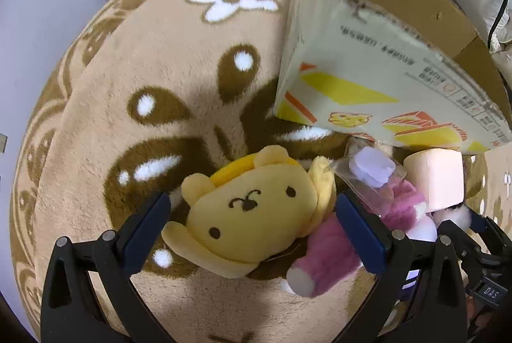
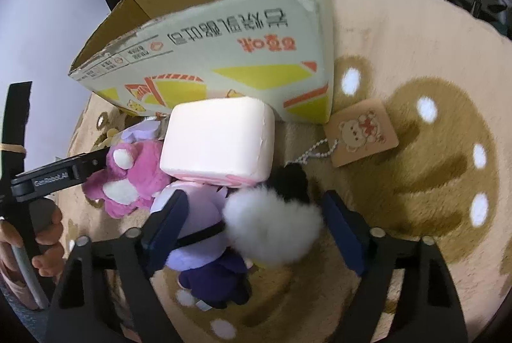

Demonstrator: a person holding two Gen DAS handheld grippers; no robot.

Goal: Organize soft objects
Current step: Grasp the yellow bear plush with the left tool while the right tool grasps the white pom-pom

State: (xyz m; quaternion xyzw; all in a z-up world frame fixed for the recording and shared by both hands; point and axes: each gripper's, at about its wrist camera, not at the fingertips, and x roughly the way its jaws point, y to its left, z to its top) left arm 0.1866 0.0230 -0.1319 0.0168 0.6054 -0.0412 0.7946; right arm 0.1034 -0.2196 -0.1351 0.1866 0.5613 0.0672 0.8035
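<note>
A yellow bear plush (image 1: 252,211) lies on the rug between the fingers of my open left gripper (image 1: 256,231). A pink plush (image 1: 329,266) lies by the right finger; it also shows in the right wrist view (image 2: 128,176). My open right gripper (image 2: 256,231) straddles a white fluffy pompom (image 2: 272,224) and a purple plush (image 2: 204,250). A pale pink foam block (image 2: 220,141) rests just beyond them, and shows in the left wrist view (image 1: 435,179). An open cardboard box (image 2: 224,48) stands behind the pile, also in the left wrist view (image 1: 384,61).
A beige round rug (image 1: 160,61) with brown and white patterns covers the floor. A bear keychain tag (image 2: 361,131) on a bead chain lies right of the block. A clear bag with a lilac item (image 1: 371,173) lies by the box. Shelves and clutter stand behind.
</note>
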